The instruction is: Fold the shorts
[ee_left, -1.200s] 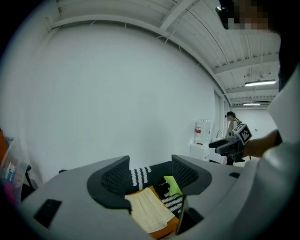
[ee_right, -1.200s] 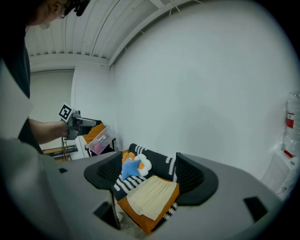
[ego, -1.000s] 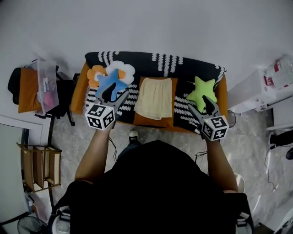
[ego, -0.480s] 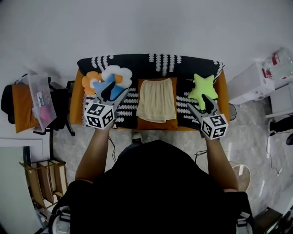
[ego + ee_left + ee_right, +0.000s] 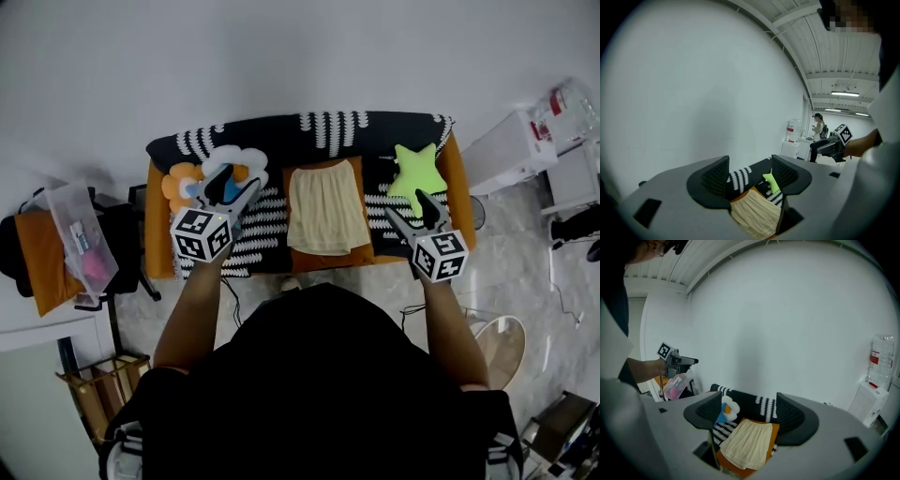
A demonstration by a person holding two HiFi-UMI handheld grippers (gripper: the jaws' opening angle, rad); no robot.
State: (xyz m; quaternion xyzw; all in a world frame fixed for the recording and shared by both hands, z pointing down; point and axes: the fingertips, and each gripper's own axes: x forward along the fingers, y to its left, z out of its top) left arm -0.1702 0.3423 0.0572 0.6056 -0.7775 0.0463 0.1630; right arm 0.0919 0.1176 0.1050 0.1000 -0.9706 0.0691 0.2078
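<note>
Pale yellow shorts (image 5: 325, 207) lie flat on the middle of an orange sofa (image 5: 157, 239) with a black-and-white throw. They also show in the left gripper view as shorts (image 5: 754, 213) and in the right gripper view as shorts (image 5: 749, 444). My left gripper (image 5: 230, 188) hovers open over the sofa's left part, near a flower cushion (image 5: 236, 159). My right gripper (image 5: 419, 211) hovers open at the sofa's right, just below a green star cushion (image 5: 418, 174). Neither gripper touches the shorts or holds anything.
An orange flower cushion (image 5: 180, 182) and a blue one (image 5: 228, 184) lie on the sofa's left end. A chair with a clear bag (image 5: 77, 239) stands to the left, a white cabinet (image 5: 514, 150) to the right. A wooden rack (image 5: 101, 392) stands at lower left. A person (image 5: 818, 130) stands far off.
The whole view has shifted: the sofa sits slightly higher and turned in the picture. Both grippers have stayed open over the sofa's two ends, the left one edging towards the flower cushion.
</note>
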